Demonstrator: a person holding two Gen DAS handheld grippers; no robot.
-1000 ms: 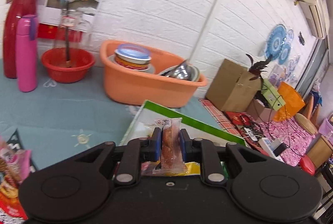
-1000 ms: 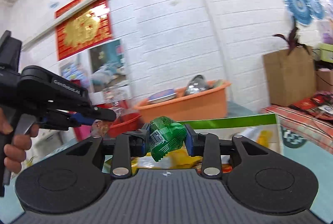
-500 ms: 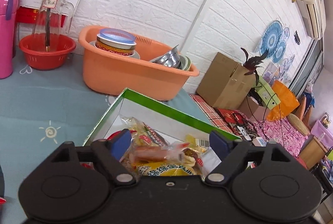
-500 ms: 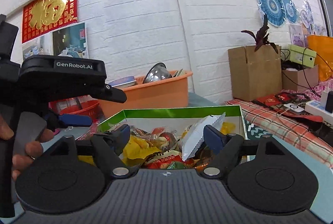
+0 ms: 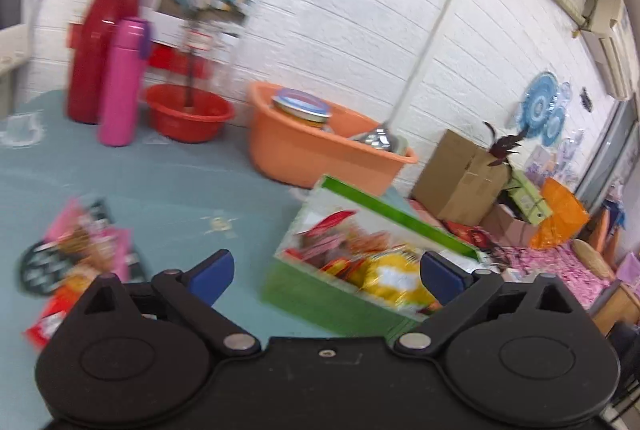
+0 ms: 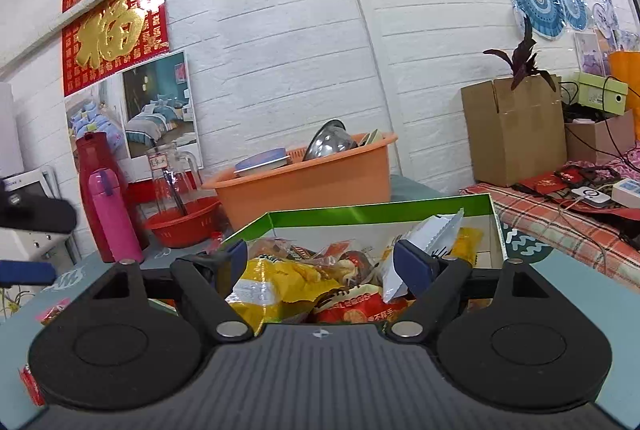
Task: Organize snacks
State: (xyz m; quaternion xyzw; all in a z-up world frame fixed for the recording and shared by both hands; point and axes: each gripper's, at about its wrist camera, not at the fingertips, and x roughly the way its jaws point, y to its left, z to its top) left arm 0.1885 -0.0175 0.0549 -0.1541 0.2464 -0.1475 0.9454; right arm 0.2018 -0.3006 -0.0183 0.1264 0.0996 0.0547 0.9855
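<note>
One green box (image 6: 380, 208) of snacks, packets inside heaped too thick to count. One yellow packet (image 6: 276, 290) on top, one white packet (image 6: 424, 246). One orange tub (image 6: 304, 186), one red basin (image 6: 184, 226), one glass jug (image 6: 172, 178). Two flasks: one red flask (image 6: 94, 170), one pink flask (image 6: 112, 218). One loose pile of packets (image 5: 76, 258) on the bench (image 5: 160, 190). Two cardboard boxes (image 6: 516, 130).

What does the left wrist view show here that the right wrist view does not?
Only the left wrist view shows the pile of loose snack packets on the table, left of the green box, and the open left gripper.

Only the right wrist view shows the red wall hanging and the open right gripper over the box.

Both show the box of snacks, orange tub, pink bottle and red bowl.
</note>
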